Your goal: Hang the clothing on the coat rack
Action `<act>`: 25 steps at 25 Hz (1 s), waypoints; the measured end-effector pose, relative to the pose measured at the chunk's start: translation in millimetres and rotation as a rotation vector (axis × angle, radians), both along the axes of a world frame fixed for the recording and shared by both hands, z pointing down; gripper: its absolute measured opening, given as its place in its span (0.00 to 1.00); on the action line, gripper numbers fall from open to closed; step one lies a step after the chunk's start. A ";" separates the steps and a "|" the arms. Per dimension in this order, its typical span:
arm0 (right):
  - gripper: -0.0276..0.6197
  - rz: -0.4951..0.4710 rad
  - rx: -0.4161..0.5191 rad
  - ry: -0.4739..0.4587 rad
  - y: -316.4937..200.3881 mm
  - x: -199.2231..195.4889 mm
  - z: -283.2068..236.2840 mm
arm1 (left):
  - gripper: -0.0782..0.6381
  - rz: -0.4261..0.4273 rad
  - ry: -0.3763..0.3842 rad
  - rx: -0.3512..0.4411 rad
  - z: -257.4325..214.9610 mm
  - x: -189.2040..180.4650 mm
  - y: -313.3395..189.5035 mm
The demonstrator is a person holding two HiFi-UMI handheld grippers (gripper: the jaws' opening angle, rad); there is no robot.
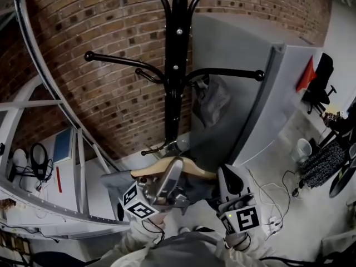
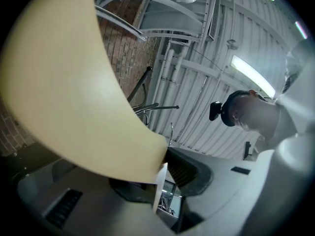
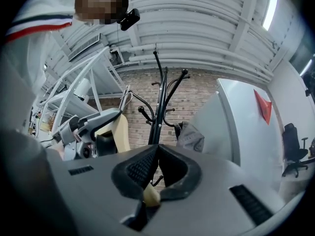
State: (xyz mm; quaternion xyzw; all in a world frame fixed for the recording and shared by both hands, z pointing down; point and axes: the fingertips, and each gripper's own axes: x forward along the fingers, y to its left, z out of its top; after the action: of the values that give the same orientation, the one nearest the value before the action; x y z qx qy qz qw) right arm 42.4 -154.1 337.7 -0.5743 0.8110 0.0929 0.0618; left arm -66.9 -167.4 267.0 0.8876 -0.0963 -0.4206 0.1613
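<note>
Wooden hanger [image 1: 167, 168] with grey clothing [image 1: 114, 182] draped on it sits low centre of the head view, below the black coat rack [image 1: 173, 65] and not yet on it. The metal hook [image 1: 166, 147] of the hanger points up toward the pole, near it but apart from any arm.

Left gripper [image 2: 165, 173] is clamped on the hanger's broad wooden body, jaws wide because the wood is wide. Right gripper [image 3: 156, 161] has its jaws nearly together, pinching a small bit of pale wood, likely the hanger's end.

Risks, as judgement:
- the hook could miss or glance off an arm on the lift, since it's small and the arms end in balls
- the right pinch holds only a sliver, so the hanger may twist or slip out
- tilting the hanger could let the clothing slide off
- a grey bag [image 1: 211, 99] hanging right of the pole could snag the clothing
</note>
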 end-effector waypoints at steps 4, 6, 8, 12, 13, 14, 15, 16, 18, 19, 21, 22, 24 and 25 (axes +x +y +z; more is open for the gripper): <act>0.08 -0.017 0.031 -0.004 -8.0 1.7 -10.4 | 0.24 -0.007 0.021 -0.002 -7.1 1.2 -8.9; 0.08 -0.020 0.043 -0.004 -12.4 2.7 -15.3 | 0.24 -0.019 0.028 -0.004 -9.9 0.4 -15.8; 0.08 -0.025 0.062 -0.005 -15.8 3.4 -21.0 | 0.24 -0.030 0.032 -0.006 -12.3 0.5 -22.5; 0.08 -0.044 0.091 -0.018 -23.2 5.8 -28.8 | 0.24 -0.048 0.034 0.006 -17.1 5.5 -31.7; 0.08 -0.044 0.091 -0.016 -26.0 7.3 -28.5 | 0.24 -0.053 0.035 0.010 -18.3 7.1 -34.1; 0.08 -0.045 0.096 -0.015 -28.8 8.6 -29.2 | 0.24 -0.057 0.034 0.014 -19.3 8.6 -36.8; 0.08 -0.045 0.103 -0.014 -31.4 9.7 -30.2 | 0.24 -0.060 0.034 0.018 -20.2 10.0 -39.8; 0.08 -0.043 0.103 -0.011 -34.0 11.4 -29.6 | 0.24 -0.062 0.033 0.020 -20.7 11.5 -42.7; 0.08 -0.035 0.083 -0.004 -38.1 15.1 -24.4 | 0.24 -0.066 0.029 0.018 -19.7 14.3 -48.1; 0.08 -0.034 0.075 -0.006 -40.0 16.5 -22.3 | 0.24 -0.068 0.027 0.014 -18.5 15.4 -51.1; 0.08 -0.034 0.070 -0.011 -44.4 19.0 -20.9 | 0.24 -0.076 0.025 0.008 -16.3 17.1 -58.0; 0.08 -0.034 0.071 -0.013 -46.7 20.4 -21.1 | 0.24 -0.079 0.026 0.005 -15.5 17.7 -61.6; 0.08 -0.040 0.077 -0.022 -50.6 22.0 -23.1 | 0.24 -0.085 0.031 -0.001 -13.8 17.9 -68.0; 0.08 -0.048 0.083 -0.027 -52.2 21.8 -24.5 | 0.24 -0.086 0.033 -0.004 -12.7 17.4 -71.0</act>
State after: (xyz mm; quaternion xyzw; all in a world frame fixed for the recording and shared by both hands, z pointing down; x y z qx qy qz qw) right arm 64.2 -206.4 313.3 -0.5529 0.8191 0.1169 0.0986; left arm -49.5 -238.4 254.3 0.8752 -0.1324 -0.4417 0.1462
